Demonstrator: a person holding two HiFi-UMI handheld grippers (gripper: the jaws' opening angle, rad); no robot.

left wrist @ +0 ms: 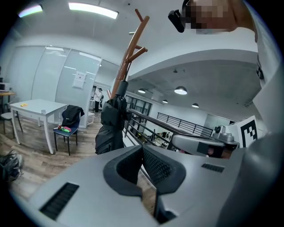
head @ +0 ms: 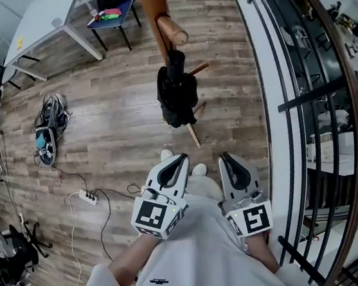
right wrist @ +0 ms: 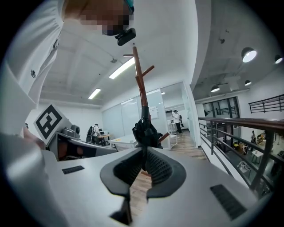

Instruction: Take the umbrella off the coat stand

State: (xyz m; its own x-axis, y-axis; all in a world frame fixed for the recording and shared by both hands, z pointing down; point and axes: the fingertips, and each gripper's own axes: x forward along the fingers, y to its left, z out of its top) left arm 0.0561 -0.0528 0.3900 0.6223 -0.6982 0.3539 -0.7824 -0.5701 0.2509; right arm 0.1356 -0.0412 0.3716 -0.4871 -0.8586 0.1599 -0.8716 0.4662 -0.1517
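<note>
A folded black umbrella [head: 176, 94] hangs from a peg of the brown wooden coat stand [head: 154, 3], a short way ahead of both grippers. My left gripper [head: 180, 161] and right gripper [head: 225, 159] are held side by side close to the person's body, both shut and empty, well short of the umbrella. In the left gripper view the umbrella [left wrist: 111, 126] hangs left of and beyond the touching jaw tips of the left gripper [left wrist: 142, 148], against the stand [left wrist: 129, 55]. In the right gripper view the umbrella [right wrist: 145, 131] is straight beyond the right gripper [right wrist: 144, 151], on the stand [right wrist: 140, 77].
A black metal railing [head: 290, 103] with a drop beyond it runs along the right. At the far left stand a white table [head: 44, 23] and a chair [head: 111, 14] with dark clothes on it. A bag [head: 50, 126] and a power strip [head: 87, 197] with cables lie on the wooden floor.
</note>
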